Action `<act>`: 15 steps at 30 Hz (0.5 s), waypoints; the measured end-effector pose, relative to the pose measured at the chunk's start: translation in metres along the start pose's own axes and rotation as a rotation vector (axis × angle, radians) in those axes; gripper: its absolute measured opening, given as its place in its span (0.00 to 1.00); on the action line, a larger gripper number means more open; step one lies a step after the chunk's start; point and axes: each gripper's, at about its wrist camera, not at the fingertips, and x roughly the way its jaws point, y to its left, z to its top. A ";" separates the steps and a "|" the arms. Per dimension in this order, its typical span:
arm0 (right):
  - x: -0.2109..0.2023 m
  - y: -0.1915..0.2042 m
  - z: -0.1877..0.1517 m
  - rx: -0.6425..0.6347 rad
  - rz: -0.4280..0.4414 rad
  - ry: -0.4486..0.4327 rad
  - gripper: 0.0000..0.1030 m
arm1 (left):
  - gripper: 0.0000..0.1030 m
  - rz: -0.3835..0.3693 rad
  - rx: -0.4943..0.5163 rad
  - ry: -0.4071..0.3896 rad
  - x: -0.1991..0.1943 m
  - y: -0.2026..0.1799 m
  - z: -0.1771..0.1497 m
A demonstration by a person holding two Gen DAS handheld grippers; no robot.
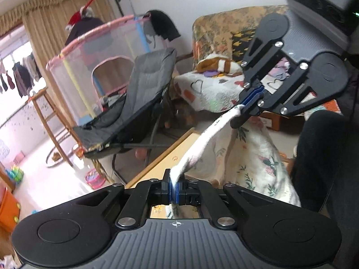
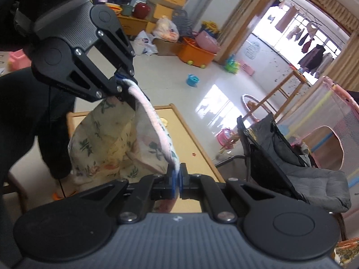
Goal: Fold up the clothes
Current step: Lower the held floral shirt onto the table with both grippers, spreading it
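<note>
My left tool (image 1: pixel 174 189) is pressed together on one end of the white ribbed hem of a floral garment (image 1: pixel 253 157), and my right tool (image 2: pixel 177 180) pinches the other end of that same hem. In the left wrist view the right tool shows at the upper right, with the hem running as a taut white band (image 1: pixel 202 141) from its blue pads down to mine. I hold the two ends apart like this, I judge, so that the edge pulls straight and the body of the cloth hangs free below it, which makes it easier to lay flat and fold evenly.

The garment is off the surface for most of its length: pale cloth printed with leaves and flowers, draping between the tools in loose folds above the desk (image 2: pixel 193 134). I cannot tell whether its lower edge touches the desk top.

The desk is low, with a light wooden top and a raised rim; its bare part carries only a small yellow mark and a tiny red speck. A person's dark trouser leg (image 2: pixel 53 134) stands just beside it.

Further out is a cluttered living room: a grey folding chair (image 1: pixel 139 103) near the desk, a pink mesh playpen (image 1: pixel 96 51) behind it, a patterned sofa (image 1: pixel 215 29) with a heart-print blanket, orange bins and toys on the pale tiled floor, and laundry hanging at the bright window beside beige curtains.
</note>
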 end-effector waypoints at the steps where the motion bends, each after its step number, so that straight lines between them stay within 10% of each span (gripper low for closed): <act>1: 0.007 -0.001 -0.003 -0.001 -0.012 0.004 0.03 | 0.03 -0.002 -0.014 0.006 0.010 0.004 -0.001; 15: 0.082 -0.011 -0.038 0.037 -0.030 0.074 0.03 | 0.03 -0.034 -0.157 0.066 0.129 0.050 -0.032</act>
